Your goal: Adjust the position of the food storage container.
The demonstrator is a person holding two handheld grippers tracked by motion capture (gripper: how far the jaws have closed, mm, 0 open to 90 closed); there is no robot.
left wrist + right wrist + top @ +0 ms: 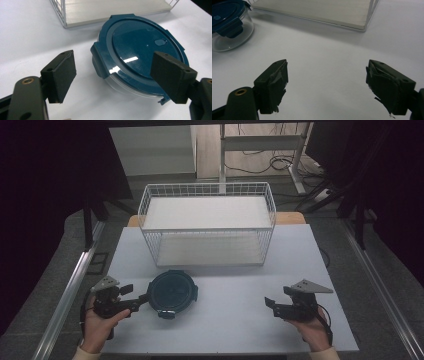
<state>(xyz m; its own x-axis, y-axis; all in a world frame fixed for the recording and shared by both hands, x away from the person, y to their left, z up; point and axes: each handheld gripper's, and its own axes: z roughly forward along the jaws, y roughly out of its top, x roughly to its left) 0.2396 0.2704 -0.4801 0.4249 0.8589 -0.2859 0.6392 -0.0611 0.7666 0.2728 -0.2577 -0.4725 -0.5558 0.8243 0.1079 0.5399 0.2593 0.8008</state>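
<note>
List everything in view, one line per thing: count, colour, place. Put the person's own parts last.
Table: one, white, under everything.
Wire basket: one, white, far middle of the table, two pale shelves inside.
Container: one, clear round bowl with a dark blue clip-on lid, near left of the table in front of the basket.
Desk frame and cables: pale legs and dark cables, on the floor beyond the table.
Left tongs: one, black with a grey plate on top, near left, jaws open, tips at the container's left edge.
Right tongs: one, black with a grey plate, near right, jaws open over bare table.
Hands: left hand, right hand, two at the bottom edge, each holding its tongs.
</note>
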